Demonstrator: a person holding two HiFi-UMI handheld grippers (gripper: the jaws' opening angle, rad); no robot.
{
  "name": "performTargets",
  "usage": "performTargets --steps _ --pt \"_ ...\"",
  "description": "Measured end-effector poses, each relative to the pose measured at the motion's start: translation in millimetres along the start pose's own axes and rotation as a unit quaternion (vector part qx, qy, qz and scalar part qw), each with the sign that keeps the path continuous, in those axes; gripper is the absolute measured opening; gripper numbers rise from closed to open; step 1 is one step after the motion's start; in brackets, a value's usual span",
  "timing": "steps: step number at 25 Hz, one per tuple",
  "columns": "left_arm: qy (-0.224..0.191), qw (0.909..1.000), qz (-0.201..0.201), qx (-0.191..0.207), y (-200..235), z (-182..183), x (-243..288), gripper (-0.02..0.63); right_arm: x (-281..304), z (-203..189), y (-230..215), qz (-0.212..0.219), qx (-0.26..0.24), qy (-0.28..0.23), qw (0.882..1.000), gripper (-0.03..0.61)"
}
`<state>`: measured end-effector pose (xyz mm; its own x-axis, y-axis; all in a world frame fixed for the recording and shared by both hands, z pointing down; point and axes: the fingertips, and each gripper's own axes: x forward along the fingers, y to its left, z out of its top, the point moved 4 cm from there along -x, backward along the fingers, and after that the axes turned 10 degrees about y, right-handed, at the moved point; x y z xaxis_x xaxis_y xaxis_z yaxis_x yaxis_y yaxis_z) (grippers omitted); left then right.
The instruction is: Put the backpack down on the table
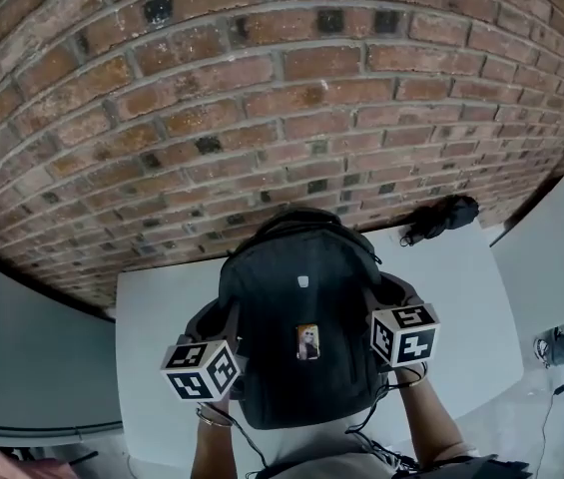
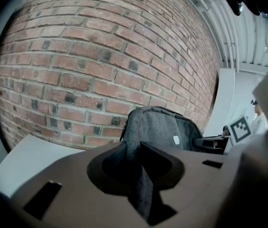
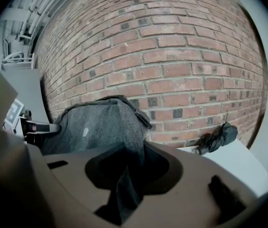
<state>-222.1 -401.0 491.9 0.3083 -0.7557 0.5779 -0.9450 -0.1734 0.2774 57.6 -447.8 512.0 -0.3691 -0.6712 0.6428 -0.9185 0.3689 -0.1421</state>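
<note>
A dark grey backpack (image 1: 301,317) is held upright between my two grippers, over the white table (image 1: 162,307) in front of the brick wall. My left gripper (image 1: 224,329) is shut on a fold of fabric at the backpack's left side (image 2: 167,127). On the other side, my right gripper (image 1: 381,312) pinches the backpack's fabric (image 3: 100,122). In both gripper views the grey cloth runs down between the jaws, for the left gripper (image 2: 139,167) and the right gripper (image 3: 126,172). The backpack's bottom is hidden, so contact with the table cannot be told.
A black folded umbrella (image 1: 441,218) lies at the table's back right by the wall, also in the right gripper view as the umbrella (image 3: 217,139). The brick wall (image 1: 262,88) stands close behind the table. Grey floor (image 1: 22,347) lies to the left.
</note>
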Motion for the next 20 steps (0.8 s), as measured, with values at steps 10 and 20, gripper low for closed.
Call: performTargets --steps 10,20 --pt "0.013 0.9998 0.004 -0.015 11.7 -5.2 31.6 0.084 30.3 -6.7 -11.2 0.003 0.009 0.029 1.0 0.089" --pt "0.035 0.9991 0.01 -0.022 20.6 -14.3 57.3 0.084 55.7 -17.7 -20.0 0.003 0.017 0.058 0.998 0.089"
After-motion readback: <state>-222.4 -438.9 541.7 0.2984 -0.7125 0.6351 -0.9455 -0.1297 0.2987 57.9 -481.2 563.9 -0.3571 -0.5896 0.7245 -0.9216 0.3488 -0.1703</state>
